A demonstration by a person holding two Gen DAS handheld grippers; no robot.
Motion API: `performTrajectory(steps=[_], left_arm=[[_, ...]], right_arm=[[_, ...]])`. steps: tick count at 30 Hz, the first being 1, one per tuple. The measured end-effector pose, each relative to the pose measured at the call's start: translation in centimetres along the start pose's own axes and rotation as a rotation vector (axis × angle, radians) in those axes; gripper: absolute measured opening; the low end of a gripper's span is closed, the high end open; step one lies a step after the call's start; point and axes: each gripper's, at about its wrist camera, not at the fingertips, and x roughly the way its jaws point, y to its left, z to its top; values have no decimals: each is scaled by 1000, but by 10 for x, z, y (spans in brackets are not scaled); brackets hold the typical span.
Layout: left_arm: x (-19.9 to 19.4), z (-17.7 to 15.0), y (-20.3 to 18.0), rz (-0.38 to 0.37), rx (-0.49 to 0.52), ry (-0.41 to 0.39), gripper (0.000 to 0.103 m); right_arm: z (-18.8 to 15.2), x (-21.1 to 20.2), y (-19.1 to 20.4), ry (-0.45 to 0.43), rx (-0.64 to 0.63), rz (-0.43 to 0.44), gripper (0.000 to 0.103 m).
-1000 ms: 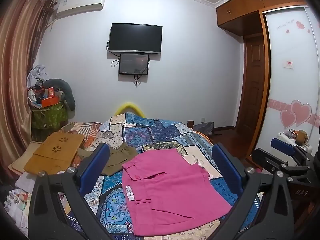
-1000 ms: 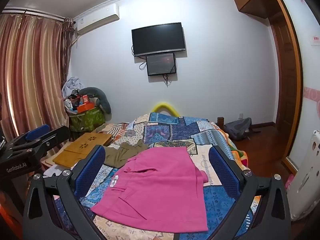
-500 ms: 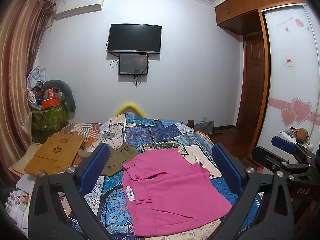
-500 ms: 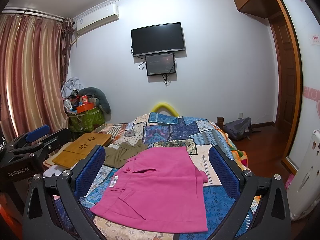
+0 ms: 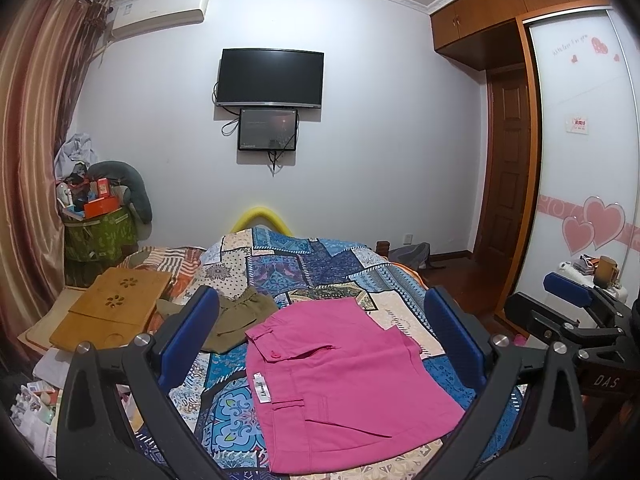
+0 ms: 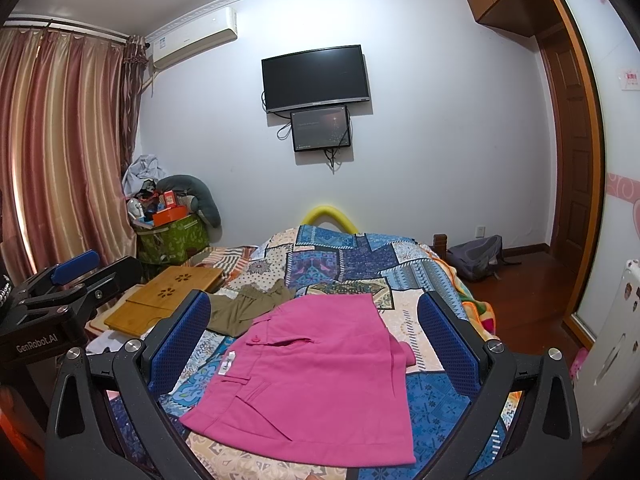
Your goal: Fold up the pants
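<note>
Pants [image 5: 340, 376] were laid flat on the bed [image 5: 304, 264]; both hand-held grippers, left [image 5: 320, 344] and right [image 6: 316, 344], were held wide open above, gripping nothing.

I am working in a home bedroom: a bed [image 5: 320, 264] with patchwork quilt at centre frame, wall-mounted television [image 5: 270, 78] above, curtains [image 6: 60, 152] at left, wardrobe [image 5: 580, 140] at right, air conditioner [image 5: 160, 10] at upper left.

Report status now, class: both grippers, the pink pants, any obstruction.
Left gripper open, empty, above bed. Right gripper open, empty. Pink pants lie folded on quilt. Olive garment beside them, apparently touching.
</note>
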Motion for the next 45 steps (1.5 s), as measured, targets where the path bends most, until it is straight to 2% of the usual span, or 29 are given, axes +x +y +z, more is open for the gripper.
performTrajectory(steps=[31, 38, 42, 45], left_arm=[[3, -4, -6, 5, 23, -1, 103], [26, -8, 1, 8, 16, 48, 103], [54, -16, 10, 0, 5, 113, 103], [79, -24, 17, 34, 7, 160, 103]], right_arm=[[-3, 3, -3, 6, -4, -5, 103], [-10, 16, -7, 33, 12, -9, 103], [-16, 33, -14, 76, 28, -25, 103], [-23, 52, -23, 119, 21, -66, 103]])
